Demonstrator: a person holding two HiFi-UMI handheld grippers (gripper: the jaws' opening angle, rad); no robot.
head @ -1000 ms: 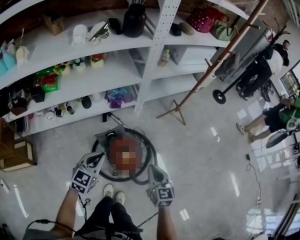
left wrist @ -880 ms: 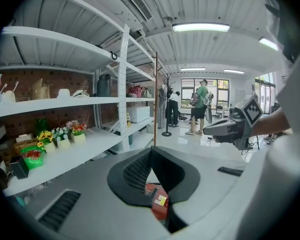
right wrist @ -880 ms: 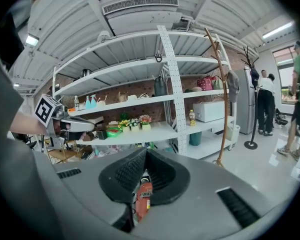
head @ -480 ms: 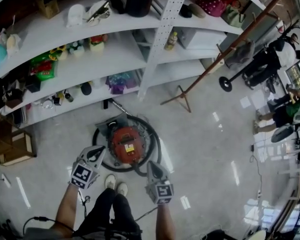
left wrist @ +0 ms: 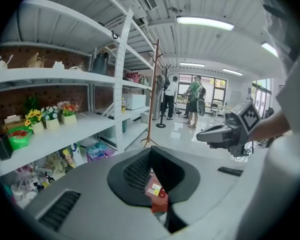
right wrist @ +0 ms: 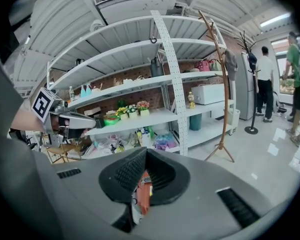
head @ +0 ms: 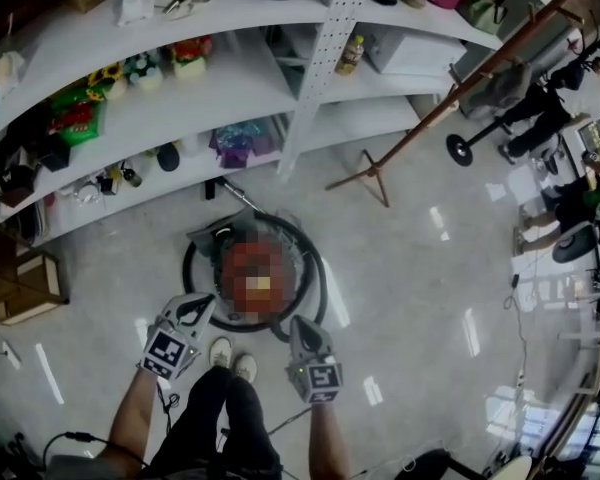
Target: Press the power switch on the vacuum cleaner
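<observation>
The vacuum cleaner (head: 242, 250) stands on the floor in the head view; its red body is partly under a mosaic patch and a black hose (head: 313, 280) coils around it. My left gripper (head: 197, 307) hovers shut at its near left edge. Held shut at its near right edge, my right gripper (head: 298, 325) points at the hose. In the left gripper view a strip of red vacuum (left wrist: 158, 196) with a small red button shows past the closed jaws (left wrist: 152, 176). The right gripper view shows a sliver of the red vacuum (right wrist: 143, 196) the same way. Neither gripper holds anything.
White shelving (head: 310, 78) full of small goods curves behind the vacuum. A wooden coat stand (head: 375, 178) leans at the right and a wooden crate (head: 15, 288) sits at the left. The person's white shoes (head: 230, 358) are just below the vacuum. People stand at the far right (head: 580, 208).
The head view has tipped down, so the shelves slid up the frame. Both grippers kept their spots at the vacuum's near edge, the right one edging slightly forward.
</observation>
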